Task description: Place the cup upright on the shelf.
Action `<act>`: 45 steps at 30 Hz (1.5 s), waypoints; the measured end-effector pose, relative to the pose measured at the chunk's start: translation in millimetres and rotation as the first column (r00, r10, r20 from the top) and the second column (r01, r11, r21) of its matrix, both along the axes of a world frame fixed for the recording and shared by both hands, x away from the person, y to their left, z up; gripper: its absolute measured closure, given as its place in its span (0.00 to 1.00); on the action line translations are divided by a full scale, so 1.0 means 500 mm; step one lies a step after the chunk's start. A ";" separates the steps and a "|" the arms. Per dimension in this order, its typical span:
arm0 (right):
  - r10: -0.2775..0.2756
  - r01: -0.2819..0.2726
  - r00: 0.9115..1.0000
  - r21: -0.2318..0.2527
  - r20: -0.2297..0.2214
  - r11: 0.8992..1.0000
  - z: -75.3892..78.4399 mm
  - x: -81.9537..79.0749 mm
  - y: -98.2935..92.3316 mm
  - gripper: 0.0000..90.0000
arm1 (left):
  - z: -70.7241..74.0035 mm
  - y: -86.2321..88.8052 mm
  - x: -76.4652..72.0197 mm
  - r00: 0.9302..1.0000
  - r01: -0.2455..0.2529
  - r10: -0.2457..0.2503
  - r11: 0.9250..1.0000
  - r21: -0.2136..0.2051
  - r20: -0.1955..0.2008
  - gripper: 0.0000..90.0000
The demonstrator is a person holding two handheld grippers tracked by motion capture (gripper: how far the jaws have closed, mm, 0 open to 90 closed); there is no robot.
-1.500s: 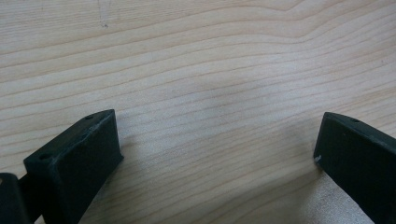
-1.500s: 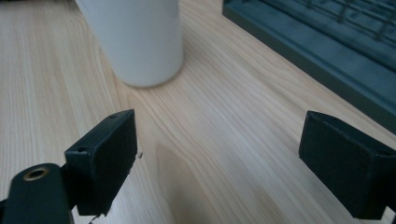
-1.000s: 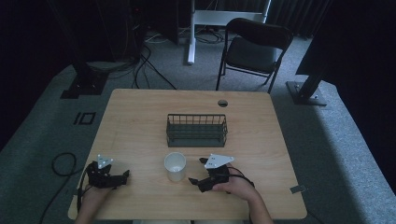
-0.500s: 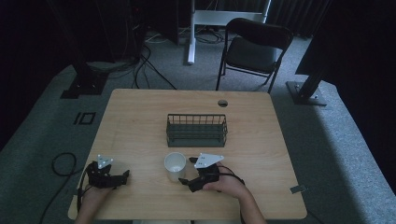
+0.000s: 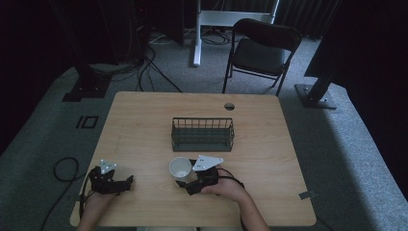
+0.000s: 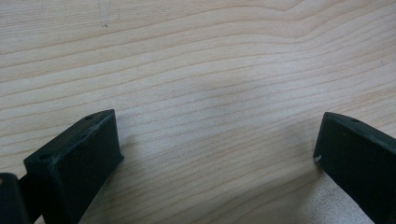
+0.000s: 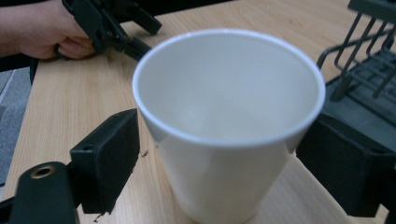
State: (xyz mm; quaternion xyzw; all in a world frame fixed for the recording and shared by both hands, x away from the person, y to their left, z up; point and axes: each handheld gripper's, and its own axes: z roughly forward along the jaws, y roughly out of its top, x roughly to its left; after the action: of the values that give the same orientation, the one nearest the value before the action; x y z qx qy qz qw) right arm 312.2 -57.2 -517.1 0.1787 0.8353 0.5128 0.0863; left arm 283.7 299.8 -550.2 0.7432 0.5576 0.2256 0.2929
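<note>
We saw a white, tapered foam cup [image 7: 229,126] standing upright on the pale wood-grain table [image 5: 144,125], near its front edge and just at 6 o'clock from a dark wire rack [image 5: 203,134] at the table's middle. In the right gripper view the cup sat between the two black jaws of the right gripper [image 7: 224,163], which stood apart on either side of its wall; we could not tell whether either pad touched it. From above, that right gripper [image 5: 188,182] lay at 3 o'clock of the cup. The left gripper [image 5: 122,182] rested well apart at the cup's 9 o'clock, its jaws spread wide over bare wood.
</note>
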 end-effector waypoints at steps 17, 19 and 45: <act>-0.029 0.029 1.000 0.019 -0.006 0.999 0.014 0.006 0.024 0.22 | 0.000 0.000 0.000 1.000 0.000 0.000 1.000 0.000 0.000 0.01; -0.032 0.032 0.999 0.020 -0.015 0.999 0.017 0.007 0.027 0.22 | 0.000 0.000 0.000 1.000 0.000 0.000 1.000 0.000 0.000 0.01; -0.138 0.129 0.988 0.120 0.071 0.984 0.171 0.053 0.030 0.22 | 0.000 0.000 0.000 1.000 0.000 0.000 1.000 -0.002 0.000 0.01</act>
State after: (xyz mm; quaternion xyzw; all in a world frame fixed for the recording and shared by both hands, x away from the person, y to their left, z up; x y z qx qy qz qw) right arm 338.7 -42.0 -431.8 0.2188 0.7865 0.5596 0.1430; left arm 283.7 299.8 -550.1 0.7429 0.5580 0.2251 0.2935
